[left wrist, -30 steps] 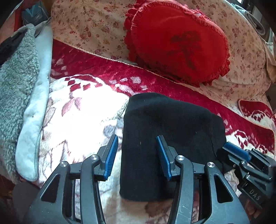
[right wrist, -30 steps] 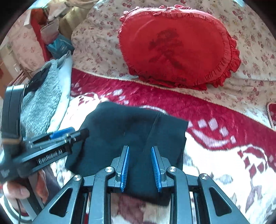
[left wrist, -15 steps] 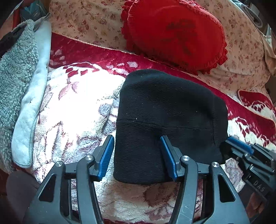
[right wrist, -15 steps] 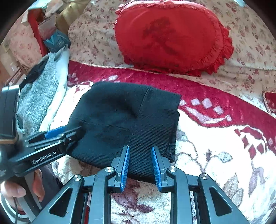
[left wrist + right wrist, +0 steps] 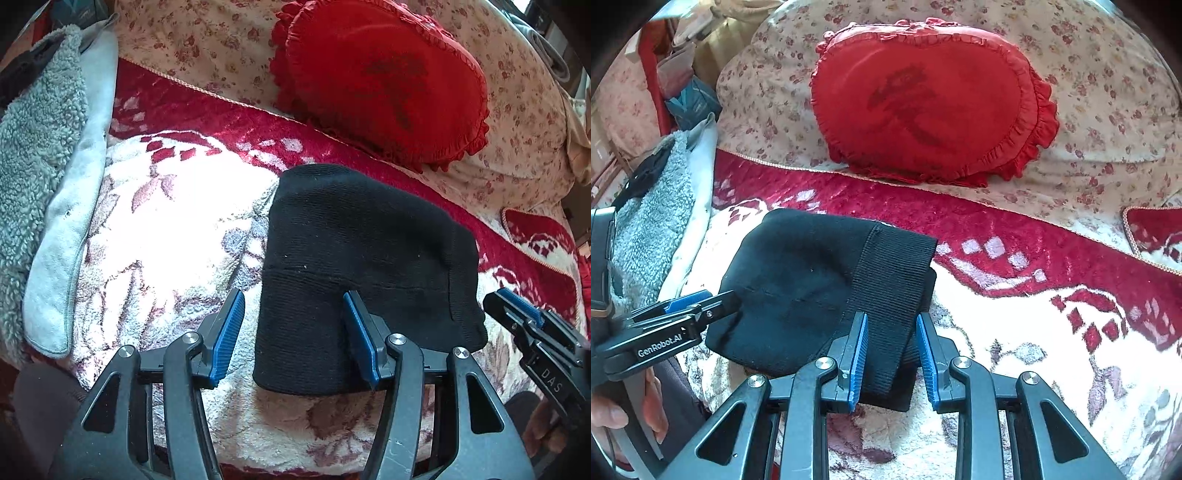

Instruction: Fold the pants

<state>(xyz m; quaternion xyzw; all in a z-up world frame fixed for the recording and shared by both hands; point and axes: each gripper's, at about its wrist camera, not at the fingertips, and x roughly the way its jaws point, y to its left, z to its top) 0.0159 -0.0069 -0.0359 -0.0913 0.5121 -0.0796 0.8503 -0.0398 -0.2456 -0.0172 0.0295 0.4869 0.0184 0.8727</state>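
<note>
The folded black pants [image 5: 354,266] lie on the red-and-cream blanket [image 5: 166,206], on the near side of the heart-shaped red cushion [image 5: 376,85]. The left gripper [image 5: 293,332] is spread wide, released, around their near-left corner. The right gripper [image 5: 890,354] stands open astride the ribbed waistband [image 5: 886,295]; whether either pad touches cloth is unclear. The bundle's underlayers are hidden; its long axis runs toward the cushion

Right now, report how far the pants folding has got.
Done: the black pants lie as a compact folded bundle on the floral blanket. In hand: nothing; the left gripper and right gripper are open at its near edge. Left: at most a final tidy, judging by the shape.
</note>
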